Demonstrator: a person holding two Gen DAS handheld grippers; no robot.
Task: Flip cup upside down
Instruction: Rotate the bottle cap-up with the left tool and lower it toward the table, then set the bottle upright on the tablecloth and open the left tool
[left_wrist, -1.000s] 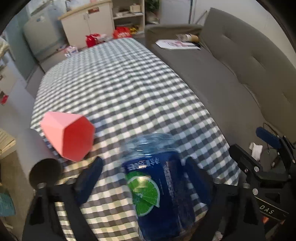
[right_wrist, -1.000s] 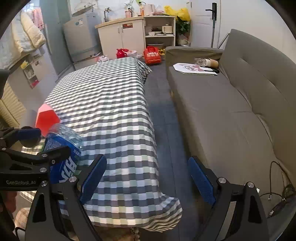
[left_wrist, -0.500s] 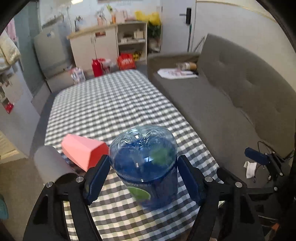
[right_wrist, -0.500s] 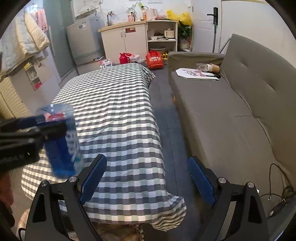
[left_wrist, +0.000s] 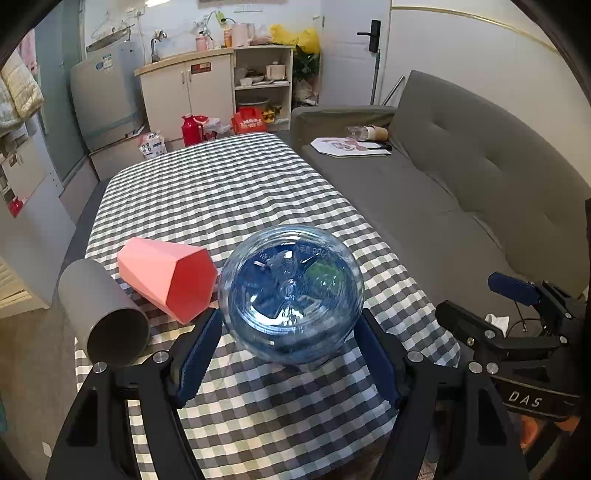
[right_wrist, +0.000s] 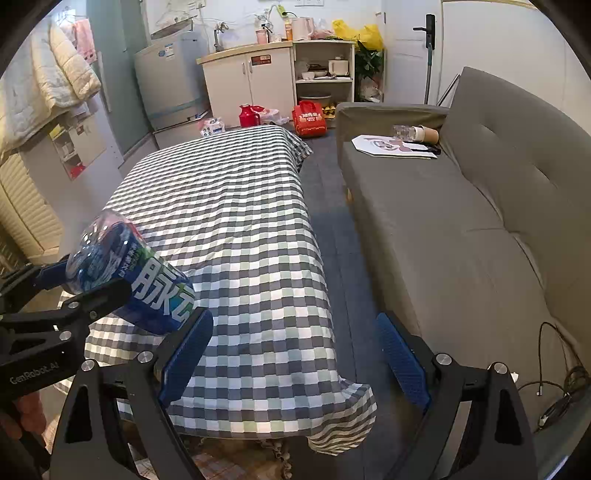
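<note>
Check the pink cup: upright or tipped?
Tipped. The pink cup lies on its side on the checked tablecloth, beside a grey cup.

A clear blue plastic cup (left_wrist: 291, 294), wrapped in a blue label with white characters and a green lime print, is held off the checked desk (left_wrist: 229, 192) near its front edge. It is tilted steeply, its ribbed transparent base turned up and away from the left claw (left_wrist: 288, 350), whose blue pads are pressed on its sides. In the right wrist view the cup (right_wrist: 129, 280) is seen leaning toward the desk's left edge.
</note>
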